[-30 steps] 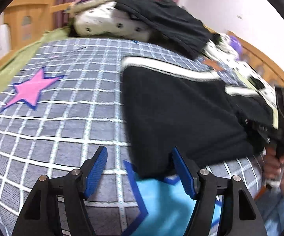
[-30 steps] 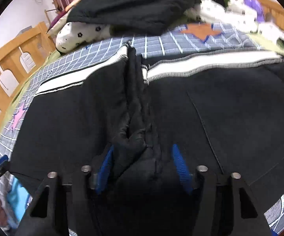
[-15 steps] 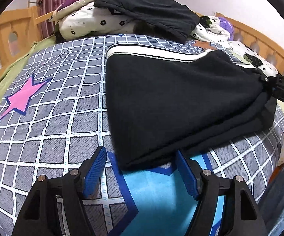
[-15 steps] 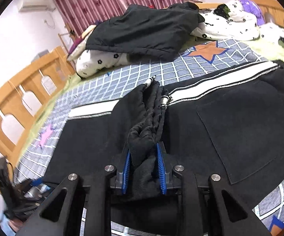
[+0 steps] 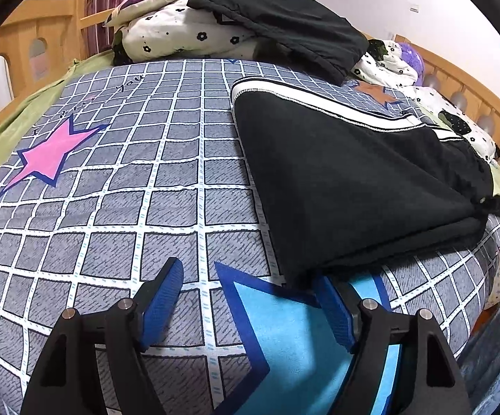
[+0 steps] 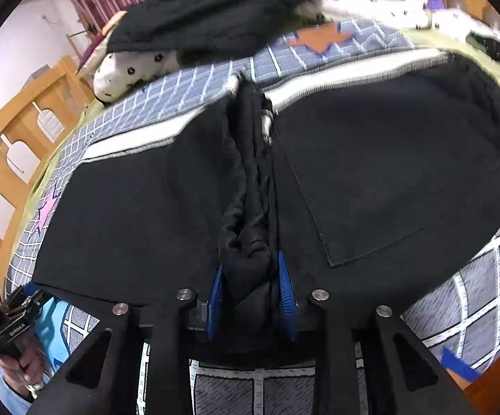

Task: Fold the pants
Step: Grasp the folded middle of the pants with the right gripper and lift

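Note:
Black pants (image 5: 346,180) with a white side stripe lie folded on the checked bedspread (image 5: 111,207). My left gripper (image 5: 250,297) is open, low over the bed, its right pad just under the pants' near left corner. My right gripper (image 6: 250,297) is shut on a bunched fold of the pants (image 6: 371,173) at their near edge; the cloth rises in a ridge from the jaws. The right gripper's tip shows at the right edge of the left wrist view, holding the pants' corner.
A pile of flowered quilts and a black garment (image 5: 277,20) sits at the head of the bed. Wooden rails (image 6: 18,145) run along both sides. A pink star (image 5: 52,152) marks the bedspread left of the pants.
My right gripper closed on the bunched pants cloth and holds it. My left gripper shifted left, so the pants corner now sits at its right pad instead of between the pads.

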Demonstrator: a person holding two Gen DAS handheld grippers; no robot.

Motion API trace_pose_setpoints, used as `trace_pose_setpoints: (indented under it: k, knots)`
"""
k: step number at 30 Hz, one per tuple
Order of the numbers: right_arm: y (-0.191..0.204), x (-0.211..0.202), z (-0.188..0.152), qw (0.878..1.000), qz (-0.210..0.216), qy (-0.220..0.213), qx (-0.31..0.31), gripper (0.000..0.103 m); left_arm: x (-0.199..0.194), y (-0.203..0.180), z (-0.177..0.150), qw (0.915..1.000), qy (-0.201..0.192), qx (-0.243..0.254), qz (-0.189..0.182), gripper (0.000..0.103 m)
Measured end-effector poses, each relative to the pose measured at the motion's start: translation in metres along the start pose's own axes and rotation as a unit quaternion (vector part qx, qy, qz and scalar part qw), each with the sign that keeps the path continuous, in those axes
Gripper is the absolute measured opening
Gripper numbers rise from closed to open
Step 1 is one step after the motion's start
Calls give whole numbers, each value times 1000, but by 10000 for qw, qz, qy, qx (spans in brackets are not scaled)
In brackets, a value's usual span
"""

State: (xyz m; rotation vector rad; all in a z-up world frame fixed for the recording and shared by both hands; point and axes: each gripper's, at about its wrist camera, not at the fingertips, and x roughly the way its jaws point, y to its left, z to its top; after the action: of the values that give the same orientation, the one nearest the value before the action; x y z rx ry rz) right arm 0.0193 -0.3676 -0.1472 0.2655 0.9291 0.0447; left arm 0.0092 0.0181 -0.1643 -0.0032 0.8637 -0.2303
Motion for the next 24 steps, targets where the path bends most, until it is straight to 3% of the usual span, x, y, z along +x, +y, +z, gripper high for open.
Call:
trace_pose_setpoints:
  k: [5,9,13,15,17,19,20,24]
  knots:
    - [26,-32,17,9943,-297,-781,-663,38,2,5,1,9997,-70,-200,-110,76]
    - [46,-9,52,9903,-403,-667,-1150,38,2,4,0,9998,-99,-130,-91,76]
    - [42,34,66,9894,-680,-157,-1270,36,2,5,0,9997,-132,-110,-143,76]
    - [35,47,66,9892,-885,-88,-1164,13,1,6,0,9997,-141,-131,-178,76]
    - [30,32,65,9900,-709,-453,-1130,6,1,7,0,9996,-153,-164,-196,76]
    - [15,2,68,9917,-189,-1000,-786,5,2,6,0,9996,-155,-165,-181,76]
    - [9,-2,72,9920,-126,-1059,-674,5,2,5,0,9996,-157,-158,-170,76]
    - [-8,36,74,9988,-166,-305,-346,7,0,3,3,9996,-195,-154,-150,76]
